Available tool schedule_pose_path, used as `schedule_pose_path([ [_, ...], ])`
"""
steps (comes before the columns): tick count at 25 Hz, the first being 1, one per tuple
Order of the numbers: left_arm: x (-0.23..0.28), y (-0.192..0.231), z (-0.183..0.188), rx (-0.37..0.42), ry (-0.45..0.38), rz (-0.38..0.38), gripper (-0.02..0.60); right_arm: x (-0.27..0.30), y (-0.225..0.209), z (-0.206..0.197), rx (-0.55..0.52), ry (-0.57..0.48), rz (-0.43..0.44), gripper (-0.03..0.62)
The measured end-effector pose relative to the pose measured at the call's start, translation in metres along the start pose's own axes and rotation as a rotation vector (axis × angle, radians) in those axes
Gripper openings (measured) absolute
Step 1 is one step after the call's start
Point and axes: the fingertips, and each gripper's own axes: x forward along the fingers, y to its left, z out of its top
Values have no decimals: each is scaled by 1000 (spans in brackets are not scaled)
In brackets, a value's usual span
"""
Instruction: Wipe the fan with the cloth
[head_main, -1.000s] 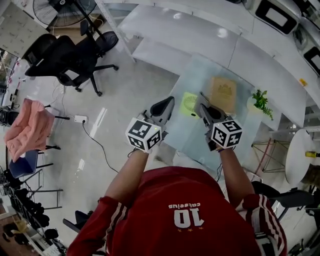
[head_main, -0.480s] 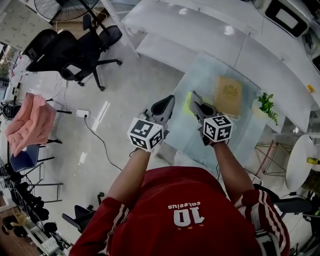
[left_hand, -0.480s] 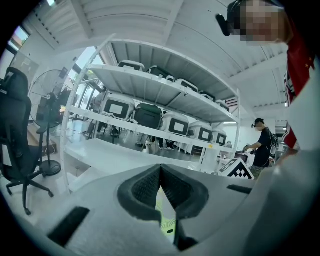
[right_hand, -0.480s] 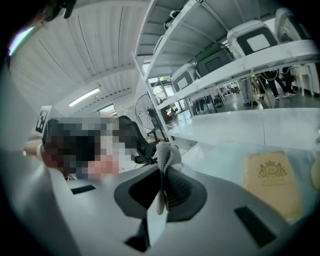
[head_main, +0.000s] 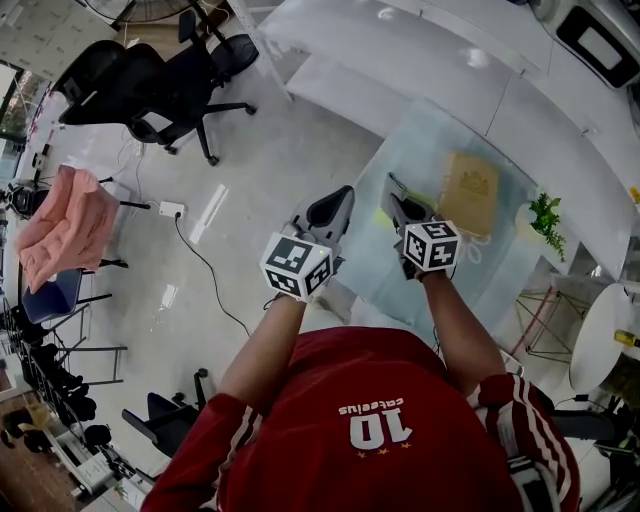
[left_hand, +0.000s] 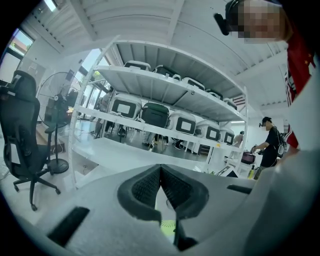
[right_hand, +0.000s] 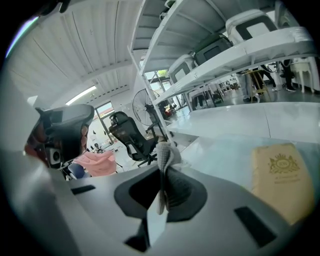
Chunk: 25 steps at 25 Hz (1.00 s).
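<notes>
Right gripper view: cloth (right_hand: 167, 156) being pinched by right gripper (right_hand: 162, 175). Left gripper (left_hand: 161, 171) being held pressed together, empty. Fan (left_hand: 168, 226) being mostly hidden: green sliver being glimpsed at 6 o'clock beneath its jaws.

book (head_main: 470, 192) on table (head_main: 440, 150) — plant (head_main: 545, 215) to its R | chairs (head_main: 130, 85) far L
</notes>
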Motion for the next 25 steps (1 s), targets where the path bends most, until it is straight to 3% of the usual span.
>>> schedule_pose_path([
  [25,-3,-3,-11,25,39,29,0,-3,-23,-18,39,21,-77,18],
])
